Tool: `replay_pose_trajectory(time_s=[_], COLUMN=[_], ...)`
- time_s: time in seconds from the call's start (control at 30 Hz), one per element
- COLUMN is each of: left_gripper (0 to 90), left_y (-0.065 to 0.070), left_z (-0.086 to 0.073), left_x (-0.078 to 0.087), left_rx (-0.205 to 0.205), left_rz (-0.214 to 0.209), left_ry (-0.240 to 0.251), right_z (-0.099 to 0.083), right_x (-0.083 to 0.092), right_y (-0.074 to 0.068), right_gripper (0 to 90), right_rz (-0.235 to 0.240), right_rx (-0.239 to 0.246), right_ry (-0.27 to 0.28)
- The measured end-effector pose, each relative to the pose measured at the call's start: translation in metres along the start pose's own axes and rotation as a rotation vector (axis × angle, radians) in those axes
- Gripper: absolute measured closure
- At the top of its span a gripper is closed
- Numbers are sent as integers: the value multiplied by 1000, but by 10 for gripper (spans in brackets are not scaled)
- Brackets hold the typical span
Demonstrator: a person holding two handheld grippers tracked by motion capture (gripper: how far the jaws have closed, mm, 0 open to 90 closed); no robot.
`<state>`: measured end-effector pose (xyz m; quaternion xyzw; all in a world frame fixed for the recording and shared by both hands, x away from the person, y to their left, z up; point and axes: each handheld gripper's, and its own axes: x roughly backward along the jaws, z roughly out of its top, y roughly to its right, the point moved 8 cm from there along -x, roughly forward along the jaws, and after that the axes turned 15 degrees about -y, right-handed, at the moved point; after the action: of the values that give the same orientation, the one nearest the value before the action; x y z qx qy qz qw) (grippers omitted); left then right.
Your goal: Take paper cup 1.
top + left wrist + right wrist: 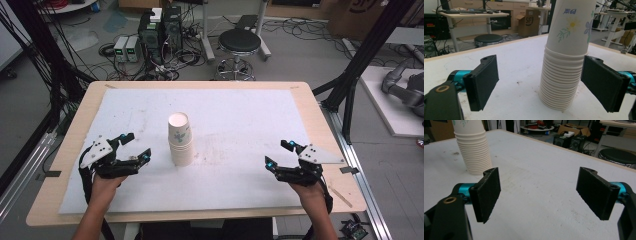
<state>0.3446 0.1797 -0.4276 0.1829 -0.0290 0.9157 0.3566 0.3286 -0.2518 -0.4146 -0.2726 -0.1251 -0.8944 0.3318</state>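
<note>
While both jaws gape, cup stack (pixel 180 140) near left gripper (pixel 135 146) (untouched), right gripper (pixel 281 153) well apart

Cardboard box (pixel 530 22): "SF" partly legible; cup stack (pixel 566 57) logo unreadable.

Lab — floor cables (pixel 165 65), equipment boxes (pixel 160 30)

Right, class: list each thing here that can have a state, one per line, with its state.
Stack of paper cups: upright, nested, standing on the white mat, held by neither gripper.
Top cup: mouth up, nothing visible inside it.
Left gripper: open, close beside the stack, not touching it.
Right gripper: open, holding nothing, well away from the stack.
</note>
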Motion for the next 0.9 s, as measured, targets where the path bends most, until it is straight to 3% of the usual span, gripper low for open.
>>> replay_pose_trajectory(time_s=[0.9], left_gripper=[147], left_y=[-1], left_z=[-3], left_x=[-1], left_rx=[24], left_rz=[2], left_ry=[-8], right_z=[2], right_x=[-1], right_y=[5], right_gripper=[201], right_rz=[1], right_rx=[-27], right_ry=[16])
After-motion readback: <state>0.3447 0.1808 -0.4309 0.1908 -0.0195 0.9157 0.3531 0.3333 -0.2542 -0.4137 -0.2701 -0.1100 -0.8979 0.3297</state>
